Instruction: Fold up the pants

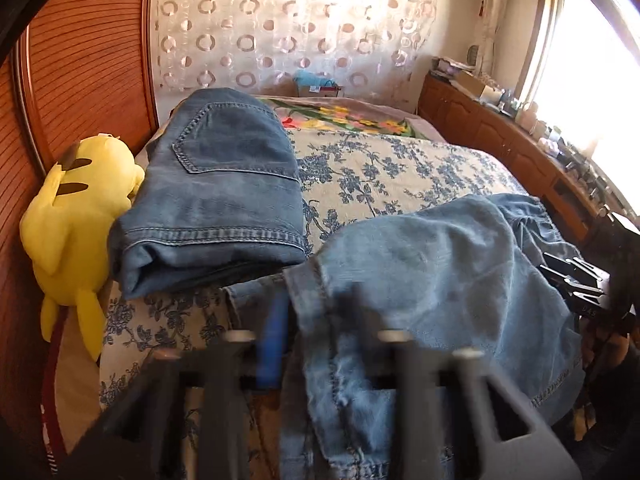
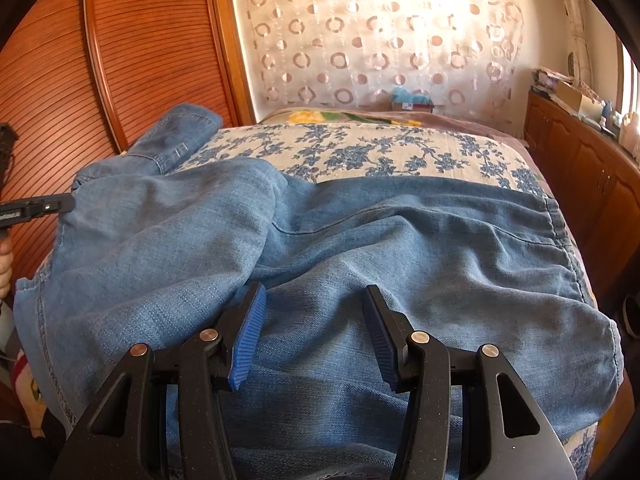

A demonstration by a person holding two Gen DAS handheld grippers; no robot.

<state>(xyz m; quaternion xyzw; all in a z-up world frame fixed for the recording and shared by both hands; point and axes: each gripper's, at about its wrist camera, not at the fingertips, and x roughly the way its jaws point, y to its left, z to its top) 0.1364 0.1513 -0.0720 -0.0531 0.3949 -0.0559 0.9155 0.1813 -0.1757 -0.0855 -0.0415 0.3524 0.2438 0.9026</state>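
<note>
Light blue denim pants point(image 2: 360, 248) lie spread across the near end of the bed, waistband to the right. One leg is doubled back over the rest, its hem point(image 1: 308, 292) up by my left gripper point(image 1: 318, 300). That gripper is blurred, and its blue pad point(image 1: 272, 340) presses against the hem, so it is shut on the pants leg. It also shows at the left edge of the right wrist view as the left gripper point(image 2: 40, 206), touching the raised cloth. My right gripper point(image 2: 315, 290) stands open over the middle of the pants, its pads apart on the denim.
A darker folded pair of jeans point(image 1: 216, 200) lies at the bed's far left beside a yellow plush toy point(image 1: 76, 216). The bed cover point(image 1: 400, 172) is cream with blue flowers. A cluttered wooden cabinet point(image 1: 500, 136) runs along the right; a slatted wooden door point(image 2: 140, 60) stands left.
</note>
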